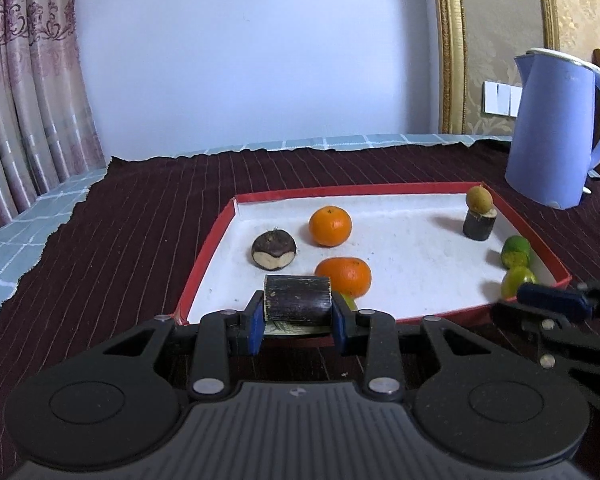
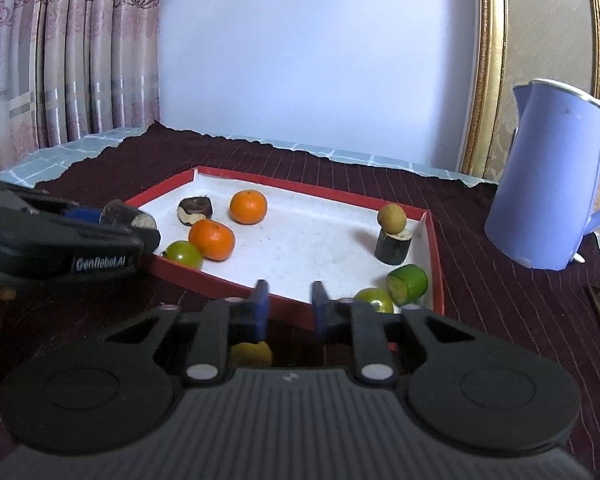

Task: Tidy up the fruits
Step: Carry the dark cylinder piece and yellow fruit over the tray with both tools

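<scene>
Two claws hover at the near edge of a red-rimmed tray [image 1: 204, 256] on the dark-clothed tabletop [image 1: 140, 208]. The left claw [image 1: 298, 318] is clamped on a dark sugarcane segment [image 1: 298, 298], held crosswise between its blue pads [image 1: 255, 320] above the tray's near rim. Just beyond it lie a mandarin [image 1: 344, 280] and a green fruit mostly hidden behind the segment; further ahead sit a second mandarin [image 1: 330, 226] and a water chestnut [image 1: 273, 249]. The right claw [image 2: 288, 306] holds nothing; a gap shows between its blue pads, yet they stand as near together as they get, so it reads as closed. Ahead and to its right are a green fruit [image 2: 374, 300] and a cut green piece [image 2: 407, 283]; beyond them a longan [image 2: 391, 217] sits atop an upright cane stub [image 2: 392, 248]. A blue kettle [image 2: 552, 176] stands off to the right.
</scene>
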The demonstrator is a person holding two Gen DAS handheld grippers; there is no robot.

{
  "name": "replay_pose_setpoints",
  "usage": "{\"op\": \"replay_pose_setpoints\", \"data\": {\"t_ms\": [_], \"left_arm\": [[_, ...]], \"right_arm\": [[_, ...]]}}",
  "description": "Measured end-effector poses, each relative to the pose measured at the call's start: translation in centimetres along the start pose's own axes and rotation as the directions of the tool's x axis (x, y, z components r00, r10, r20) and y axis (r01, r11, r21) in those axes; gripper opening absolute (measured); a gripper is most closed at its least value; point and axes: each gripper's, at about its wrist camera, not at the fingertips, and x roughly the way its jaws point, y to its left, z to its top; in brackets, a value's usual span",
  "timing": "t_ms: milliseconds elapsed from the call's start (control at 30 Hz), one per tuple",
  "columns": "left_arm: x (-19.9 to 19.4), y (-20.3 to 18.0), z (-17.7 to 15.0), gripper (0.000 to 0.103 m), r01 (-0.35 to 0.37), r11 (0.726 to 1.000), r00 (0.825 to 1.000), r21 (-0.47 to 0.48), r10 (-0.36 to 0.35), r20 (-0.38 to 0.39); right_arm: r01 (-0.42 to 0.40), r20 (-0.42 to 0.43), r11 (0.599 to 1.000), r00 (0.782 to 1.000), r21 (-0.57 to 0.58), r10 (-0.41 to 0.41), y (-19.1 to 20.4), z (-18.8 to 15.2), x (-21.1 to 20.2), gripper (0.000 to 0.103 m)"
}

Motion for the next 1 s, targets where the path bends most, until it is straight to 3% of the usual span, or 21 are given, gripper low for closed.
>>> {"op": "replay_pose_setpoints", "data": {"t_ms": [200, 233, 267, 433, 500, 567, 1000], "left_arm": [[0.1, 0.4, 0.3, 0.032, -0.011, 1.0, 1.0, -0.009, 0.011, 0.0], [0.1, 0.5, 0.3, 0.032, -0.013, 1.0, 1.0, -0.01, 0.013, 0.002], [0.1, 0.5, 0.3, 0.032, -0.015, 1.0, 1.0, -0.011, 0.015, 0.002], [0.4, 0.7, 0.3, 0.032, -0.013, 1.0, 1.0, -0.02, 0.012, -0.007], [0.3, 0.7, 0.3, 0.032, -0.012, 1.0, 1.0, -0.02, 0.012, -0.006], [0.3, 0.8, 0.4, 0.032, -0.012, 1.0, 1.0, -0.021, 0.012, -0.005], [0.7, 0.3, 1.2, 0.032, -0.016, 1.0, 1.0, -0.016, 0.016, -0.008]], "right_arm": [[-0.01, -0.023, 1.0, 1.0, 0.01, 0.01, -0.4, -0.3, 0.2, 0.019], [-0.024, -0.033, 1.0, 0.999, 0.008, 0.025, -0.5, -0.5, 0.1, 0.024], [-0.04, -0.037, 0.999, 0.998, 0.012, 0.04, -0.5, -0.7, 0.0, 0.036], [-0.079, -0.106, 0.995, 0.992, -0.061, 0.073, 0.9, -1.8, 1.0, 0.055], [-0.083, -0.13, 0.992, 0.989, -0.092, 0.07, 1.5, -2.1, 1.8, 0.054], [-0.111, -0.139, 0.989, 0.985, -0.093, 0.097, 1.9, -2.3, 2.1, 0.027], [-0.041, -0.023, 0.999, 0.999, -0.026, 0.04, 0.0, 0.1, 0.4, 0.028]]}}
